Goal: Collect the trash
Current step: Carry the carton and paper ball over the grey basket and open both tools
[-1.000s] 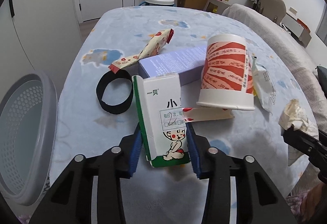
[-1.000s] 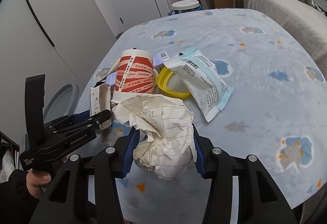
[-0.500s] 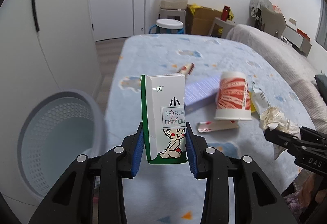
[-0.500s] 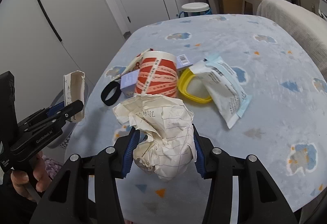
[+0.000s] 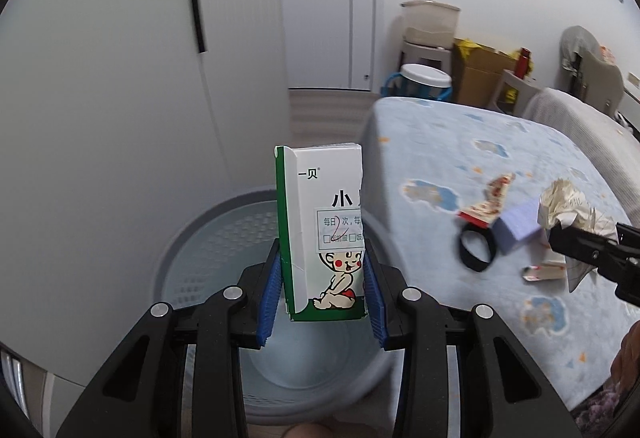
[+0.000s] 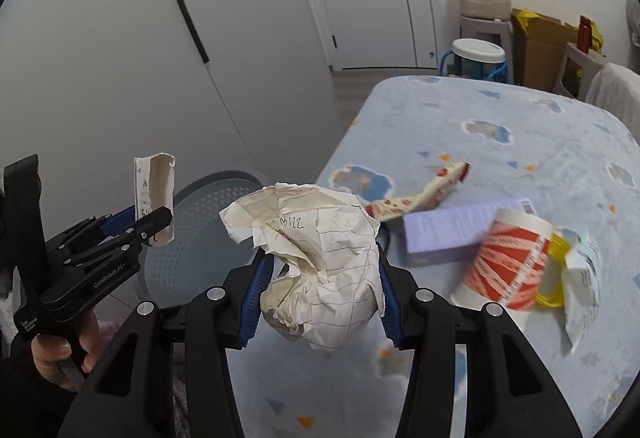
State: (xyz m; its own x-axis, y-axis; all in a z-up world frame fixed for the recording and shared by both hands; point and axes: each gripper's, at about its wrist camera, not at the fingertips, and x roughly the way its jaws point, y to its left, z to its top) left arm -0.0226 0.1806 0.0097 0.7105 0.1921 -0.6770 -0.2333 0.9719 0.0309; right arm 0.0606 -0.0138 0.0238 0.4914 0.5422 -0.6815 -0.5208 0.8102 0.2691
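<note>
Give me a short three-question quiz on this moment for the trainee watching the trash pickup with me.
1. True or false: the left gripper is shut on a green and white carton.
2. Multiple choice: what does the right gripper hold? A) a red and white paper cup B) a crumpled sheet of lined paper C) a black ring
3. Fill in: in the left wrist view, directly below the carton is the grey ______.

Key
1. True: its blue pads press on both sides of the carton.
2. B: the crumpled paper. The paper cup and the black ring lie on the bed.
3. Bin: the grey perforated bin.
</note>
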